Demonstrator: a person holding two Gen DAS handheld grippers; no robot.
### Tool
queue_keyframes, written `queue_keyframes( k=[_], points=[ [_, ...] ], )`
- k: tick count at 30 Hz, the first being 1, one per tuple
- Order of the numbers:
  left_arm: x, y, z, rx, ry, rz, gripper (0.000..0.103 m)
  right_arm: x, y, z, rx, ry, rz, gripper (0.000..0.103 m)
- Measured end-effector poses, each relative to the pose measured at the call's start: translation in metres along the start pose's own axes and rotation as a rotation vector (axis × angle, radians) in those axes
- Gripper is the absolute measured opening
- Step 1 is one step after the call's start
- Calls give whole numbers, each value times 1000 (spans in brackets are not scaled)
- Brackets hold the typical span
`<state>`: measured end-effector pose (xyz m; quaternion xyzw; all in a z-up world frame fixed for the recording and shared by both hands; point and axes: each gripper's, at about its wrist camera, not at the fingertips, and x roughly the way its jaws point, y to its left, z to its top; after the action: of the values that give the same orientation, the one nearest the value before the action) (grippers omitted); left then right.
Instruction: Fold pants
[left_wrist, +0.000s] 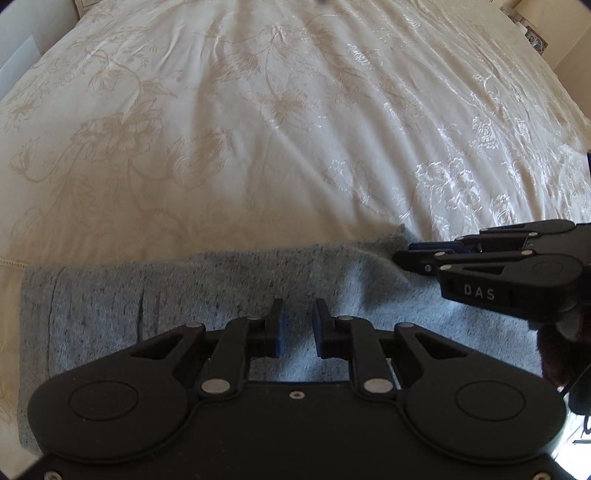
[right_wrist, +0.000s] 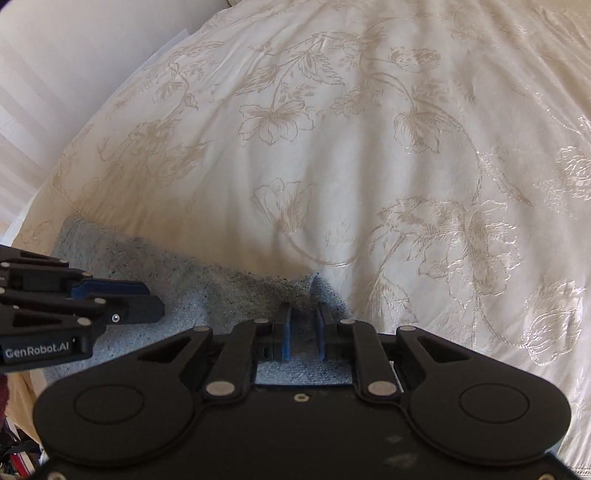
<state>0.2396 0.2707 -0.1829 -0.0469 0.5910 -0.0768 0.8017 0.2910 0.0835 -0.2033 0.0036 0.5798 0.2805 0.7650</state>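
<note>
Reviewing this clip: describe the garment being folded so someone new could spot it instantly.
A cream bedspread with a floral pattern fills both views. Along its near edge lies the pants, a flat strip of speckled blue-grey knit. It is the only blue, unpatterned fabric there.

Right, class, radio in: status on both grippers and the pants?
Left gripper jaws apart above the grey pants. Right gripper jaws astride a raised fold. Bedspread ahead, nothing blocking.

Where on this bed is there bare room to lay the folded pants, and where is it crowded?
Free: the broad floral bedspread beyond the far edge of the grey-blue pants, out to the bed's sides. Crowded: the near edge, where the pants lie under the left gripper and the right gripper, which stand close together.
</note>
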Motion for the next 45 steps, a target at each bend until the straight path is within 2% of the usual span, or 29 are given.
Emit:
queue_keyframes(
  k=[1, 2, 4, 8, 10, 11, 15, 18, 21, 23, 24, 26, 29, 31, 33, 35, 39, 41, 42, 45],
  points=[
    [0, 2, -4, -1, 6, -1, 25, -1, 3, 1, -12, -2, 31, 4],
    [0, 4, -7, -2, 11, -3, 25, -2, 5, 5, -33, -6, 42, 4],
    [0, 3, -10, 13, 14, -10, 25, -6, 10, 16, -81, -48, -24, 3],
    [-1, -7, -7, 74, 15, -39, 25, 1, 0, 36, -34, -83, -58, 3],
    [-2, -14, 0, 91, 11, -66, 25, -2, -1, 39, -17, -104, -91, 11],
    [-3, -18, 4, 101, 5, -82, 25, -10, -5, 36, 22, -143, -98, 11],
    [1, -37, 20, 158, -17, -143, 26, -51, -13, -2, 161, -243, -100, 11],
    [18, -53, 29, 214, -9, -139, 26, -62, -12, -36, 190, -243, -146, 11],
    [39, -60, 36, 248, -5, -74, 28, -53, -30, -63, 277, -175, -240, 11],
    [49, -54, 41, 239, -7, -23, 34, -42, -49, -77, 339, -116, -387, 10],
    [52, -50, 44, 209, 5, -40, 34, -42, -56, -82, 370, -110, -436, 10],
    [47, -44, 46, 157, 10, -55, 33, -53, -62, -88, 422, -147, -462, 11],
    [21, -45, 36, 157, -43, -28, 27, -83, -47, -101, 412, -247, -428, 12],
    [4, -44, 21, 168, -59, -59, 27, -91, -33, -112, 421, -262, -368, 12],
    [-7, -45, 2, 170, -41, -93, 28, -96, -19, -132, 427, -241, -324, 12],
    [-12, -45, -25, 181, -2, -109, 28, -89, -2, -152, 437, -183, -297, 12],
    [-6, -47, -79, 256, 76, -63, 28, -75, 14, -205, 451, -28, -288, 11],
    [3, -44, -98, 253, 108, -22, 28, -78, 20, -223, 445, -27, -281, 9],
    [3, -42, -103, 240, 94, -15, 29, -82, 20, -226, 453, -40, -271, 9],
    [-2, -48, -102, 221, 78, 11, 29, -103, 11, -229, 508, -103, -269, 16]
  ],
)
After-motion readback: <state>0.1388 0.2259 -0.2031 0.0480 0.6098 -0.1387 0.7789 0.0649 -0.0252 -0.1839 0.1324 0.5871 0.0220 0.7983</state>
